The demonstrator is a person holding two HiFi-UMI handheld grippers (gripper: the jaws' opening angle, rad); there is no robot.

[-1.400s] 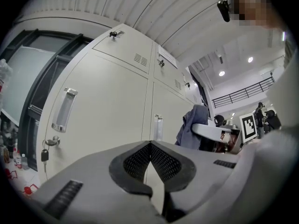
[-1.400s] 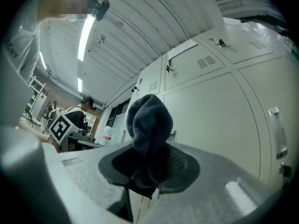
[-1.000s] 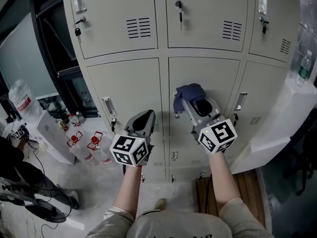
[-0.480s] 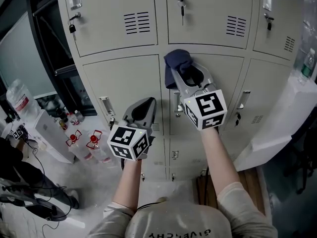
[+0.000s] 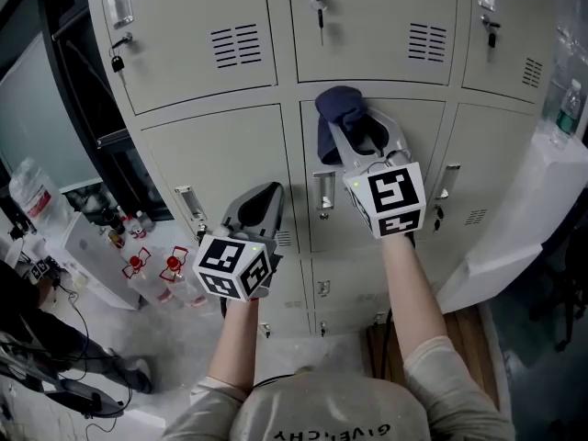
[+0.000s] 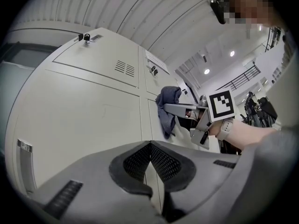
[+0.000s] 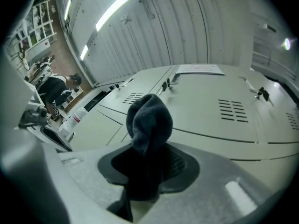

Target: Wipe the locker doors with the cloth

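Right gripper [image 5: 355, 123] pinches the dark cloth [image 5: 336, 110] atop the middle locker door [image 5: 335, 228]; left gripper [image 5: 268, 193] (jaws pressed together, empty) lower left, bottles [image 5: 152, 266] beyond

Soft, even indoor light falls on the pale beige metal locker doors [image 5: 220, 154] in the head view, with no hard glare. The left edge of that view is dim and murky, and the doors' straight seams bow outward toward the corners. Both gripper views are round fisheye pictures with black corners and strong bending at the rim. In the right gripper view a long bright ceiling strip light [image 7: 113, 10] is blown out white, while the dark blue fleecy cloth [image 7: 148, 120] loses detail in its shaded lower folds. In the left gripper view small round ceiling lamps [image 6: 207, 71] glow, and the grey left gripper [image 6: 150, 146], close to the lens, looks soft.
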